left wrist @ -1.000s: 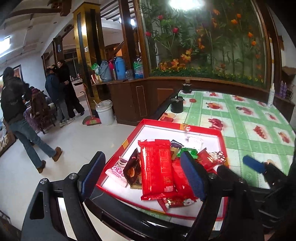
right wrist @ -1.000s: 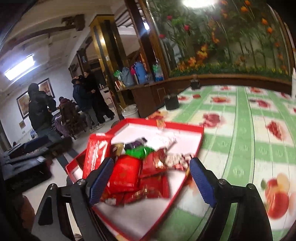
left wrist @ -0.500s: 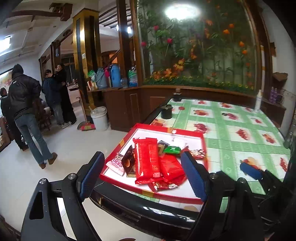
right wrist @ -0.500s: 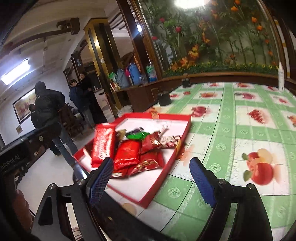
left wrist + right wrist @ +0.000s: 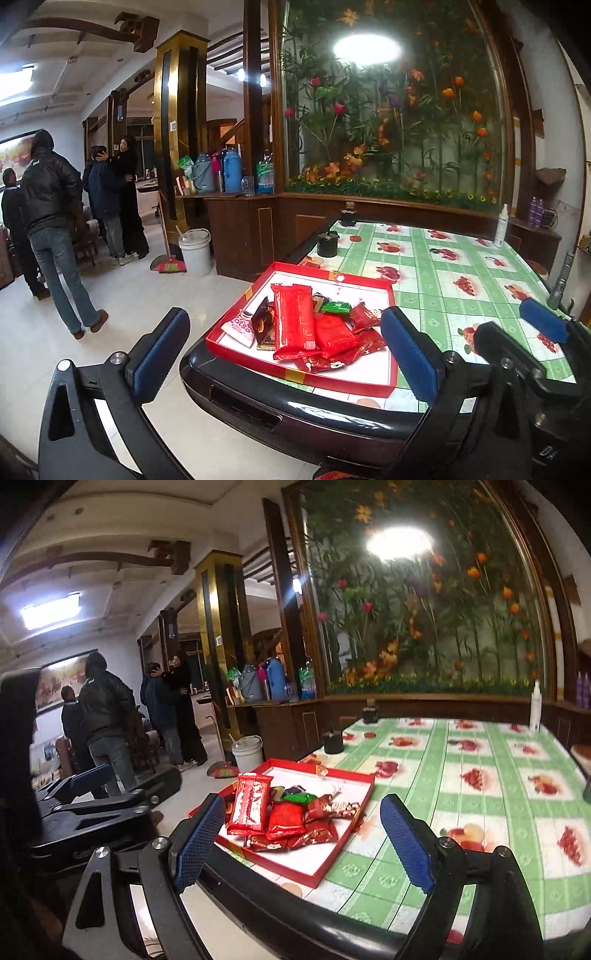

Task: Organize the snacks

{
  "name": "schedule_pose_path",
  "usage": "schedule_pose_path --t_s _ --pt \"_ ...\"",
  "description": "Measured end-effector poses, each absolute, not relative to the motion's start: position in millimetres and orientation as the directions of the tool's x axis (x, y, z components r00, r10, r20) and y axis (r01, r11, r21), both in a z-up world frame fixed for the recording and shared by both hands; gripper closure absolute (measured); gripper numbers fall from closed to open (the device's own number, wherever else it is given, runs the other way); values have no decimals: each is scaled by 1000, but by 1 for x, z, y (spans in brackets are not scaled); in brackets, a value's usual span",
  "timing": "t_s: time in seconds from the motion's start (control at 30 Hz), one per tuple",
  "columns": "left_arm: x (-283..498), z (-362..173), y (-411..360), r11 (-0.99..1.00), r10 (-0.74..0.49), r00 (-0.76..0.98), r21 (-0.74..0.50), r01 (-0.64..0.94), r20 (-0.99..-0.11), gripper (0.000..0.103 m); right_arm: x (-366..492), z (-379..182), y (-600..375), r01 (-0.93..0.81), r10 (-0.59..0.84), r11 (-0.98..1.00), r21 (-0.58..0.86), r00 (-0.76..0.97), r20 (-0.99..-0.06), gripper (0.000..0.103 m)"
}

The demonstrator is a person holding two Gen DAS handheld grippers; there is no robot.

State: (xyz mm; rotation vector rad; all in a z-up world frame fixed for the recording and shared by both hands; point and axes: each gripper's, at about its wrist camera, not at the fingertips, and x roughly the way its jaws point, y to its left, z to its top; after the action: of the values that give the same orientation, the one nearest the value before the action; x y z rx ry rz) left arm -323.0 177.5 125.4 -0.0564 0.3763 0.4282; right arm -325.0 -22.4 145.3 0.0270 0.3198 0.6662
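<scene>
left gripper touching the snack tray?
Apart. In the left wrist view the left gripper is short of the table edge, its jaws opening with nothing between them; the red tray lies beyond its fingertips, a plain gap between.

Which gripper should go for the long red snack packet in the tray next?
Left, probably. The long red packet lies on the tray's left half, roughly centred between the left gripper's empty, opening jaws. The right gripper is also open and empty but views it off to its left.

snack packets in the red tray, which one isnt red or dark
The small green packet, lying behind the big red packet toward the tray's middle. A white-and-pink packet also sits at the left edge.
</scene>
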Motion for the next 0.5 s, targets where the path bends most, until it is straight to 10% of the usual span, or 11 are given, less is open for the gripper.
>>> schedule_pose_path --t_s 0.5 --pt "-332 117 190 911 382 846 -1 -411 -373 0 -315 145 -15 -559 580 814 159 764 -283 15"
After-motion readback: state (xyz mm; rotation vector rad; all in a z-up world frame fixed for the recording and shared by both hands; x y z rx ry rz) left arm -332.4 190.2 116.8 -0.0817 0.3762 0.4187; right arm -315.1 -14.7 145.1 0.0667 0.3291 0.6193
